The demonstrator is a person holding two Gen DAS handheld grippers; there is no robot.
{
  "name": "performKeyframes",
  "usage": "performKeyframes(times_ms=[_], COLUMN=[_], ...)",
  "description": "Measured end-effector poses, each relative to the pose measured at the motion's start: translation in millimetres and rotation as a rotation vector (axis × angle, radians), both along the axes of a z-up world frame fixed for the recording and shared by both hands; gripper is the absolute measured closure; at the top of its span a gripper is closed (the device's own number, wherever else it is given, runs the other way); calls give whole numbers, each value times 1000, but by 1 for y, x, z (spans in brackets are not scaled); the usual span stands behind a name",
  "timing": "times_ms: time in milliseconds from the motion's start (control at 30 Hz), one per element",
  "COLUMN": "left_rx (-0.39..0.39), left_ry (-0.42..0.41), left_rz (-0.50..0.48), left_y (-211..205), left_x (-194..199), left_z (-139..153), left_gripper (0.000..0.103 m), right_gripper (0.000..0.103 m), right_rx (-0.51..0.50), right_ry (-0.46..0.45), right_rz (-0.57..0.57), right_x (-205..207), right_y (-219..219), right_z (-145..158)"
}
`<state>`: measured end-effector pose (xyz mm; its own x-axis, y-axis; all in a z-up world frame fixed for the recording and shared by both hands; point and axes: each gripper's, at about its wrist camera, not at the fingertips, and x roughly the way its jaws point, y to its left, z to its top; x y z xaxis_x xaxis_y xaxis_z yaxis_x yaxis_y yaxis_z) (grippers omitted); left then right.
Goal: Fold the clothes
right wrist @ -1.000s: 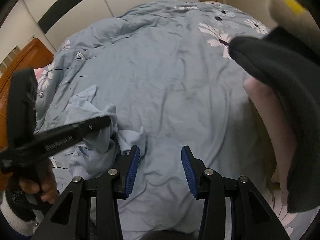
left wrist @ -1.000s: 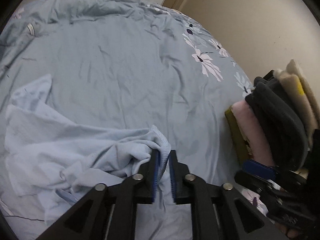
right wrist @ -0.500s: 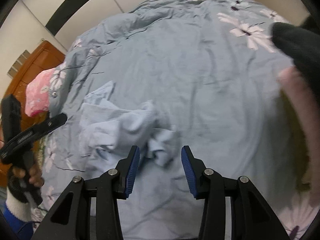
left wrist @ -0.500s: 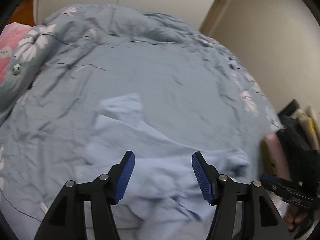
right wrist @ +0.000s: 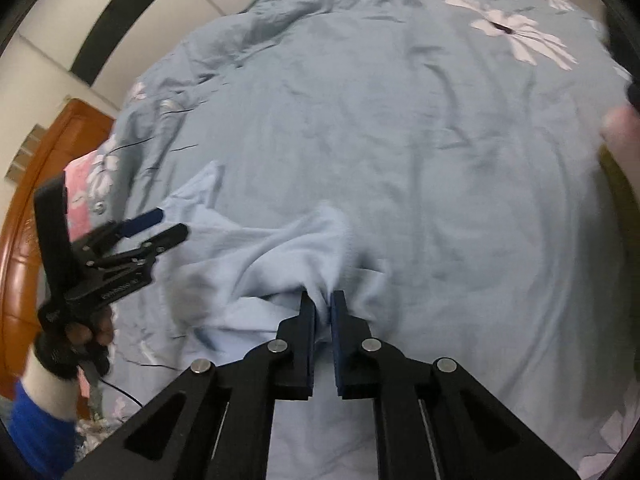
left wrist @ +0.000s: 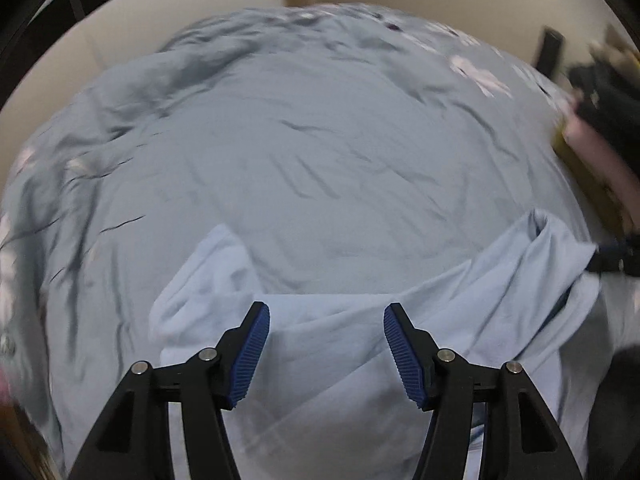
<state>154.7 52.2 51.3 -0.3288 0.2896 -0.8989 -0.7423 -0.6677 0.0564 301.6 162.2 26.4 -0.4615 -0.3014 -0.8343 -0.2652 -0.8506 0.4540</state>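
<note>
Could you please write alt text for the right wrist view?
The right claw is shut on a pale blue garment crumpled on a blue floral duvet. At left, the open left claw hovers over the garment's far side.

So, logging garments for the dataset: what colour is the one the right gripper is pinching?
Plain pale blue garment, clearest in the right wrist view.

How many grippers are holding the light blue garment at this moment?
1. The right gripper is shut on the garment at a bunched fold. The left gripper hangs open above the garment, holding nothing.
</note>
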Motion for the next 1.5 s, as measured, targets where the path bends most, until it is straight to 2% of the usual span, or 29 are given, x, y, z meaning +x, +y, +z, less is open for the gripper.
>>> performKeyframes(times_ms=[133, 167, 200, 267, 300, 367, 533, 733, 867, 967, 1100, 1133, 1200, 1233, 1267, 1333, 1433, 1500], left_rx=[-48, -65, -82, -112, -100, -77, 23, 142, 147, 155, 207, 229, 247, 256, 266, 288, 384, 411], left_ry=[-73, -78, -83, -98, -107, -123, -44, 52, 64, 10, -101, -132, -170, -189, -198, -217, -285, -295], left_rz=[-116, -135, -155, -165, -157, -141, -45, 71, 201, 314, 451, 473, 484, 490, 502, 527, 622, 639], left_y=[14, 16, 19, 21, 20, 17, -6, -34, -70, -92, -101, -100, -93, -89, -86, -80, -78, -78], left_x=[1, 2, 3, 5, 6, 7, 14, 22, 19, 10, -11, -16, -24, -28, -34, -46, -64, -67], left_z=[-15, -18, -21, -26, -26, -26, 21, 76, 83, 67, 37, 30, 16, 9, 5, -4, -16, -17], left_gripper=[40, 44, 50, 90, 98, 103, 103, 103, 101, 101, 99, 95, 78, 65, 59, 58, 58, 61], right_gripper=[97, 97, 97, 97, 97, 98, 98, 100, 100, 100, 100, 100, 100, 100, 100, 100, 100, 100], right_rx=[38, 42, 44, 48, 49, 53, 67, 138, 218, 258, 286, 291, 296, 298, 300, 295, 305, 312], right_ry=[-23, -21, -18, -11, -8, -1, 26, 174, 249, 263, 236, 226, 210, 202, 194, 182, 175, 172], right_rz=[-12, -13, -14, -18, -19, -23, -31, -35, -63, -92, -103, -106, -110, -113, -115, -112, -99, -90], right_x=[7, 8, 9, 10, 11, 13, 16, 23, 37, 50, 63, 66, 70, 73, 75, 77, 76, 75], right_y=[13, 13, 13, 14, 14, 15, 16, 11, 11, 14, 18, 20, 25, 29, 32, 36, 36, 36], right_z=[-10, -10, -9, -7, -6, -5, 5, 73, 114, 125, 119, 116, 111, 108, 105, 99, 96, 95])
